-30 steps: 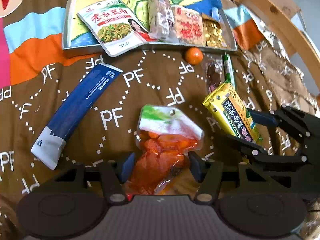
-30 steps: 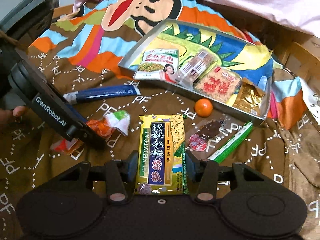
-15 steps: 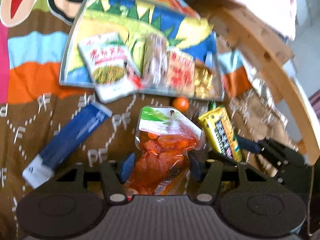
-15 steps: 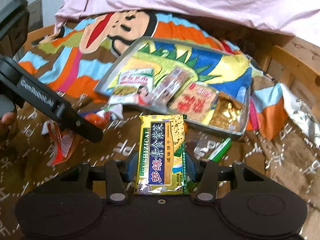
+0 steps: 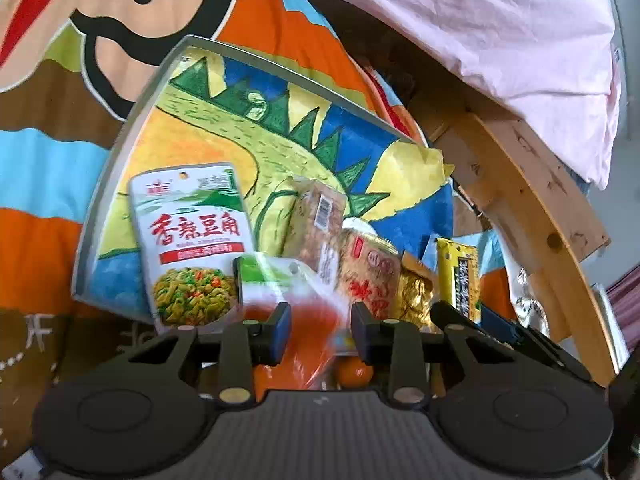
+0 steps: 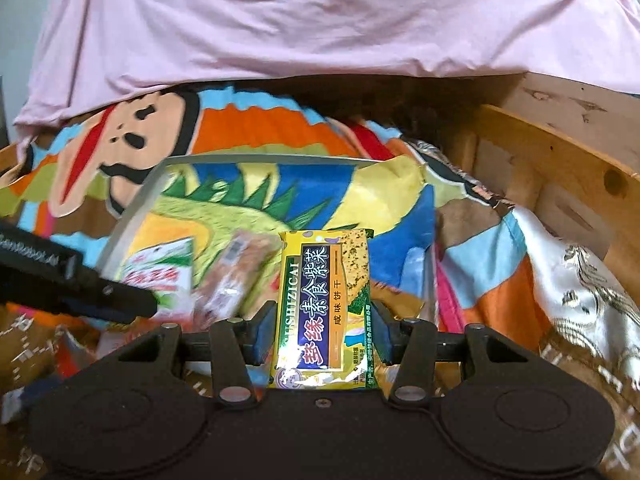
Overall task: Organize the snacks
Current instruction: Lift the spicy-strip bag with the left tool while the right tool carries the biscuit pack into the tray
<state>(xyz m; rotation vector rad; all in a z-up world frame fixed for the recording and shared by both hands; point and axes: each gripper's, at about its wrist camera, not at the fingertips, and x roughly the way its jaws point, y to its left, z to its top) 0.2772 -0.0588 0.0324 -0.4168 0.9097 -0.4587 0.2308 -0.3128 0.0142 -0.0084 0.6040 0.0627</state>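
Note:
My left gripper (image 5: pixel 320 320) is closing on a red-orange pouch with a green and white top (image 5: pixel 272 280), blurred, held over the near edge of the silver tray (image 5: pixel 120 152). In the tray lie a white bean pouch (image 5: pixel 192 240), a clear-wrapped bar (image 5: pixel 320 224), a red and gold pack (image 5: pixel 372 272) and a gold foil piece (image 5: pixel 416 292). My right gripper (image 6: pixel 322 332) is shut on a yellow cracker pack (image 6: pixel 324 300), held upright in front of the tray (image 6: pixel 132 208). The left gripper's black arm (image 6: pixel 100 292) reaches in from the left.
A small orange fruit (image 5: pixel 352 372) lies just under the left fingers. A wooden bed frame (image 5: pixel 540 208) runs along the right, with a pink sheet (image 6: pixel 320 20) behind the tray. Shiny silver cloth (image 6: pixel 580 292) lies at the right on the cartoon blanket (image 6: pixel 240 128).
Both grippers have lifted their packs off the brown blanket and carried them forward to the tray, which now looms much larger. The blue pack has dropped out of view.

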